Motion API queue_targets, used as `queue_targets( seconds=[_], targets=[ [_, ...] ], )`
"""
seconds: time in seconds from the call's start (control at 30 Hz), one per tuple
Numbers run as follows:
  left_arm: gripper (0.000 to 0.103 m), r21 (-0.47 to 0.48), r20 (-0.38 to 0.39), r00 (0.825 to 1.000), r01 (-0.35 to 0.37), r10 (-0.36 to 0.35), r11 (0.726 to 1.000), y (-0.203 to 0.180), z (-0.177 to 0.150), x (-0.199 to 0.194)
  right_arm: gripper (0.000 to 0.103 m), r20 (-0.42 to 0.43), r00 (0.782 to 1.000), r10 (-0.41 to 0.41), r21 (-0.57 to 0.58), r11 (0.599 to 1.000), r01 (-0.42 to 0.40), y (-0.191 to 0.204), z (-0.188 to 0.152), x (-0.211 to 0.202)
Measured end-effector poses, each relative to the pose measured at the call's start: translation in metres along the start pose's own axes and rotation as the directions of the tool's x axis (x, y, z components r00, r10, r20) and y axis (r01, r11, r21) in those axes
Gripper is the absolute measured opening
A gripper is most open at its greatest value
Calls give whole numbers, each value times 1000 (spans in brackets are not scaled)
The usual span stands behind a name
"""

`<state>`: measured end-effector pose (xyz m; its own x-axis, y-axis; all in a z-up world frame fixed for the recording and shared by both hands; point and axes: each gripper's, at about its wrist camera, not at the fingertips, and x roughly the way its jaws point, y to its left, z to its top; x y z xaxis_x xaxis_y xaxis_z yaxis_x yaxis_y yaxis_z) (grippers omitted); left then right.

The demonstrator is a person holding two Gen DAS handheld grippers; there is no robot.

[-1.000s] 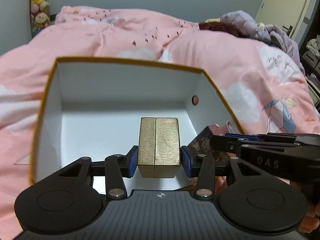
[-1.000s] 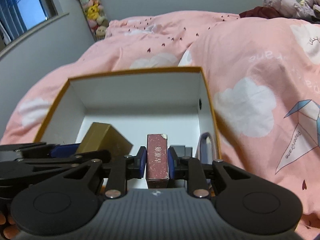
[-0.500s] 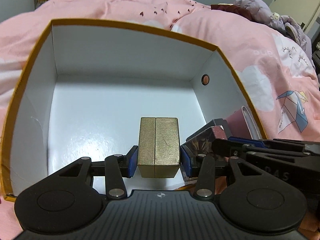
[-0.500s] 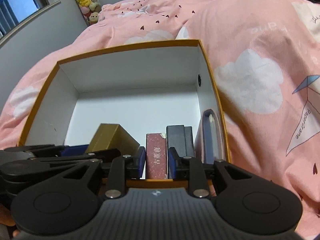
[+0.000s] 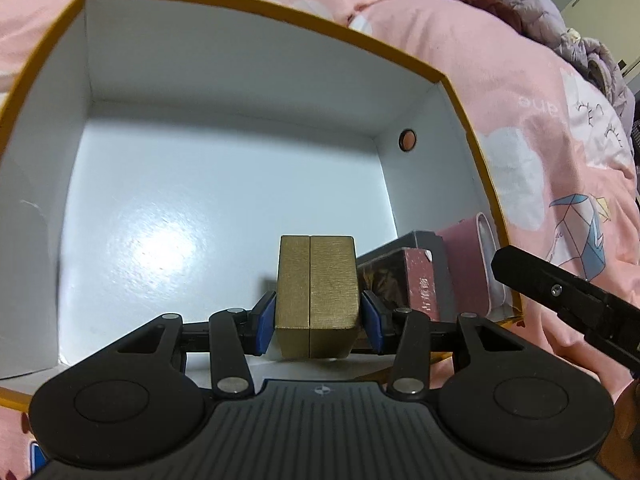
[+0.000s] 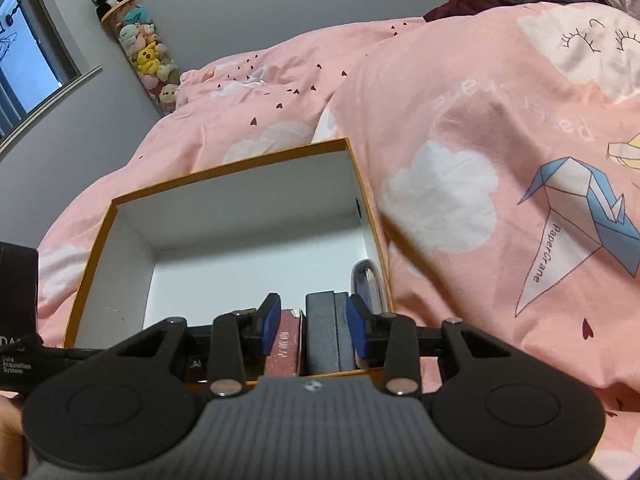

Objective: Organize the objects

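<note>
**Gold box held low in the carton, right fingers spread**

Fingers first: the blue pads of the left gripper (image 5: 318,316) are pressed against both sides of the gold box (image 5: 316,296), which is held upright low over the white floor of the orange-rimmed carton (image 5: 248,4). Contact with that floor cannot be told. Just to its right a dark red box (image 5: 424,284) stands, with a grey box (image 6: 325,332) and a pale sleeve (image 5: 486,256) lined up toward the carton's right wall. The right gripper (image 6: 313,330) is seen with fingers spread, nothing pinched, the red and grey boxes lying beyond the gap. The carton rests on the pink duvet (image 6: 500,120) of the bed.

Placement of the gold box is judged to be the step in hand. Next, it should be lowered flush beside the red box, then released without tipping the row.
</note>
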<state>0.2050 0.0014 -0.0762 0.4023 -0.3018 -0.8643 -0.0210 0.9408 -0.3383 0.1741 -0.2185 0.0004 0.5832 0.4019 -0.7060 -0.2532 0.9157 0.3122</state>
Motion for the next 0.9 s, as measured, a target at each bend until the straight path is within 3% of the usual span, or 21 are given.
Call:
queue_targets(
  seconds=[0.13,0.3,0.53,0.7,0.9],
  targets=[
    [51,-13,-18,1000,3,-3,1000,-1,1,2,39,-10,1000,-2,4,1000,2,-3,-3,3],
    [52,-5,-33,997,74,-74,997,-1,0,3,40,-12,1000,-6,4,1000,6,-4,-6,4],
    [52,-8,-32,995,91,-91,996,-1,-1,2,41,-10,1000,-14,8,1000,14,-6,-7,-1],
    [52,4,11,993,118,-118,993,-1,-4,-19,43,-3,1000,2,-15,1000,-2,-2,-12,-11],
    [52,112,101,987,111,-123,987,-12,-19,-69,48,3,999,37,-63,997,-37,9,-23,-34]
  ],
)
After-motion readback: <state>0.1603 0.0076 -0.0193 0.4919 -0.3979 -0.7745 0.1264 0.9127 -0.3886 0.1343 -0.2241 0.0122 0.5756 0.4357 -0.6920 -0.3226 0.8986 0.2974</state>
